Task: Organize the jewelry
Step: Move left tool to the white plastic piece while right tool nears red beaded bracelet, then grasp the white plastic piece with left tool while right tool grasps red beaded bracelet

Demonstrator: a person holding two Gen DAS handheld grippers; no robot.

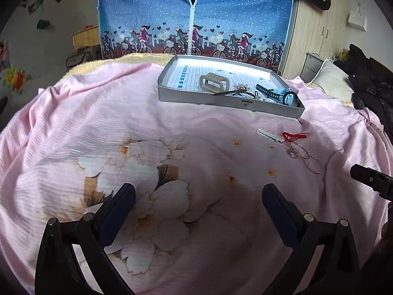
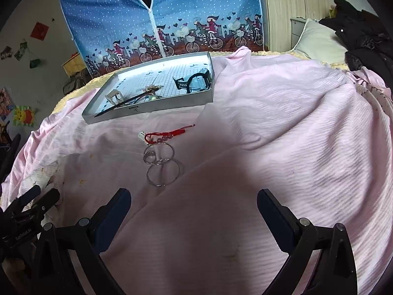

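Both hand-held grippers, left (image 1: 199,196) and right (image 2: 194,200), released, empty, over the bed (image 2: 270,123). Silver hoop rings (image 2: 162,164) loose on the sheet, chain running 12–6, red cord bracelet (image 2: 169,134) and white clip (image 2: 142,135) touching at 12. Right gripper nearer: rings at its 11. Tray (image 2: 152,108) beyond, holding watch (image 2: 196,81), hair claw (image 2: 114,95).

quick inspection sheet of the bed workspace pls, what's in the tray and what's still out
surface: pink floral sheet, wrinkled
tray: holds beige hair claw, hair stick, blue watch
still out: white clip, red cord bracelet, silver hoops, all on the sheet in front of the tray
clutter: dark clothes
left tool: open, empty
right tool: open, empty
cables: nothing seen
surroundings: blue fabric wardrobe, wooden cabinet
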